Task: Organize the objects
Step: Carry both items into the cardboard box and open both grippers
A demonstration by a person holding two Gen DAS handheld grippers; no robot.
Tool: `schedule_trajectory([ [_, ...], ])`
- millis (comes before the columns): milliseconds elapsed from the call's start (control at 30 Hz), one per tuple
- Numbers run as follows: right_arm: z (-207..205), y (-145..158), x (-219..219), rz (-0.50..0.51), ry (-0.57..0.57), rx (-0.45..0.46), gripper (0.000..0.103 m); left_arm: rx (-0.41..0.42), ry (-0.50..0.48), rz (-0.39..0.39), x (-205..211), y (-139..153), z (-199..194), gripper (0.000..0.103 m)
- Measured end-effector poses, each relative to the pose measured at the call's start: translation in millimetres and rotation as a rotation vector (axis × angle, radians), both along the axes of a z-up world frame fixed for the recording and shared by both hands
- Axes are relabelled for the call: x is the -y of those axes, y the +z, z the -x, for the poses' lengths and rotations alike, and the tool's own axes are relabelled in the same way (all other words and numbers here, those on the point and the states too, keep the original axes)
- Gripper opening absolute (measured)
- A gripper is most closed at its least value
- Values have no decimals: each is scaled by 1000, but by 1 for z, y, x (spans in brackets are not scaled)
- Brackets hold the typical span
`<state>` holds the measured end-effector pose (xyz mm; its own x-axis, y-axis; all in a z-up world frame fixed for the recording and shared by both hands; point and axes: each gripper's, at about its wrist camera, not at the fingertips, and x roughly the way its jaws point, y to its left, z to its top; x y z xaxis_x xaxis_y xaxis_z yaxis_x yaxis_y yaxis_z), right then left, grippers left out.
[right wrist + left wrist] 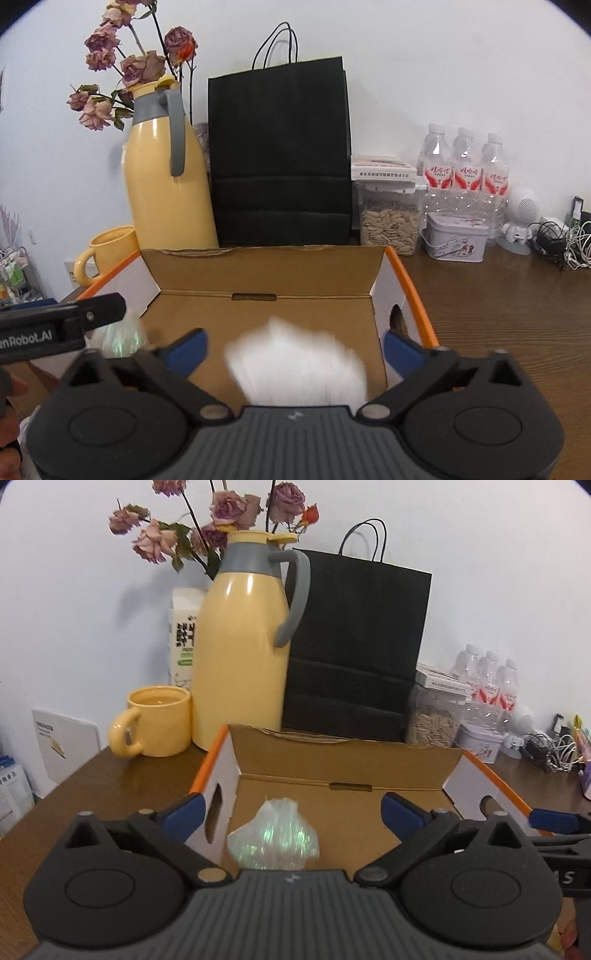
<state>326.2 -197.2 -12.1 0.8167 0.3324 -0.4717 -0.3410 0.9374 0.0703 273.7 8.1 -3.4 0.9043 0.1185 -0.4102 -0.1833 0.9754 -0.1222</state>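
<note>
the box [343, 771] is your landmark. a shiny wrapped bundle [275, 840] sits inside the box at its left side, and a blurred white packet [299, 365] is in its right half; i cannot tell if the packet already rests on the floor. your left gripper [293, 812] and right gripper [293, 345] both have jaws wide apart and press on nothing. it looks like the drop-off step is done. next you should pull both grippers out of the box and look for another loose thing; behind the box stand the jug [240, 646] and bag [354, 646].
</note>
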Motion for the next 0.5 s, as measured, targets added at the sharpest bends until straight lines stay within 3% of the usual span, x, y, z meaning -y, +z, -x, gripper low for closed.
schedule_trajectory([
  [300, 11, 8, 1, 0, -1, 40, 103, 24, -13, 1, 2, 5, 5, 103],
  [500, 35, 19, 5, 1, -7, 115, 103, 91, -27, -7, 6, 18, 26, 103],
])
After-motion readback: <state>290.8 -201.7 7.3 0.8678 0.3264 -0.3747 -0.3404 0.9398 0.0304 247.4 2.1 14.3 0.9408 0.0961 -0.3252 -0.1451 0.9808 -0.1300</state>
